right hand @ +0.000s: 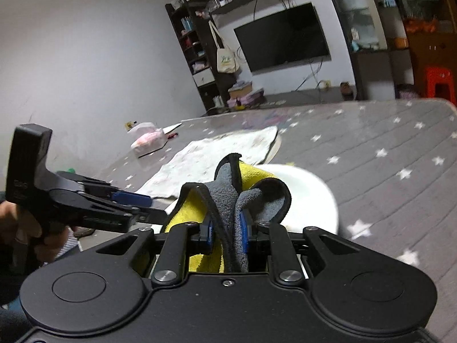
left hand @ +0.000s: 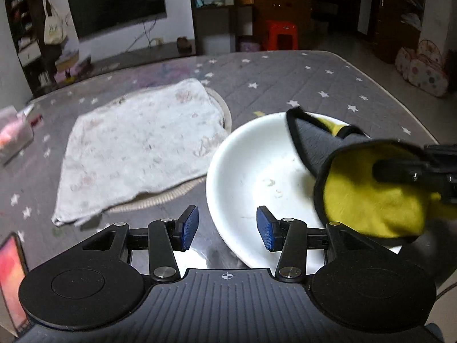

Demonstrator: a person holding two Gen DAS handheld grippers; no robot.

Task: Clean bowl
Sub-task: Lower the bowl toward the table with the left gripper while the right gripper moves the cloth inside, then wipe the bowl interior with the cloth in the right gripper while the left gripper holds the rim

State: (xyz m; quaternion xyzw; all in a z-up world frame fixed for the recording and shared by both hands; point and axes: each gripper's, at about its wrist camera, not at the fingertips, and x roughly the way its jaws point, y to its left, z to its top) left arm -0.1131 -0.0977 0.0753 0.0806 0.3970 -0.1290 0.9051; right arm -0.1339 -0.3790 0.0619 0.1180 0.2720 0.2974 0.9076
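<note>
Holding crumbs: white bowl (left hand: 251,165).

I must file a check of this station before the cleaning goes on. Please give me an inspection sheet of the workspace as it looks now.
Surface: grey table cover with white stars, glossy.
Job's things: white bowl with small bits of residue inside; yellow and grey cloth hanging over the bowl.
Clutter: pale patterned towel spread over a round woven mat; tissue pack; phone with lit screen.
Grippers: left claw open, nothing between its pads, by the bowl's near rim; right claw shut on the cloth.
Cables: wires hanging below the wall television.
Surroundings: shelves, tote bag, red stool.
</note>
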